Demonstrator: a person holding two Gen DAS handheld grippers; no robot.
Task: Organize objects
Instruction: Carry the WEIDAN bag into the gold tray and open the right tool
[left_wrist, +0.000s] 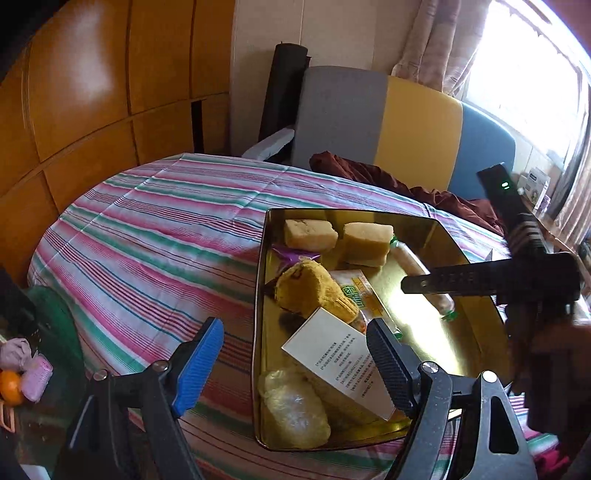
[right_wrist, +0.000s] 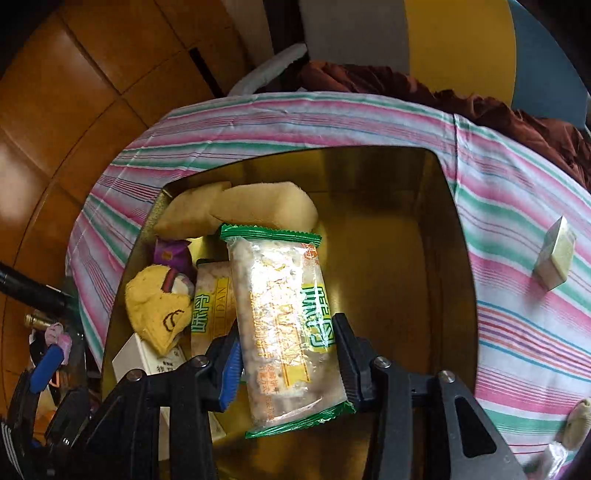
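White box (left_wrist: 338, 363) partly behind finger

Surface: a striped bedsheet (left_wrist: 147, 236) in pink, green and white is covering the bed and carrying everything.
Tray: a gold tin tray (left_wrist: 436, 229) is sitting directly on the sheet, near its right side.
Cloth: a dark red cloth (left_wrist: 369, 173) is lying bunched at the far edge.
Small box: a pale box (right_wrist: 556, 254) is lying on the stripes, right of the tray, apart from it.

Left tongs (left_wrist: 295, 354) agape (empty), right tongs (right_wrist: 286, 354) clamped, both down-tilted.
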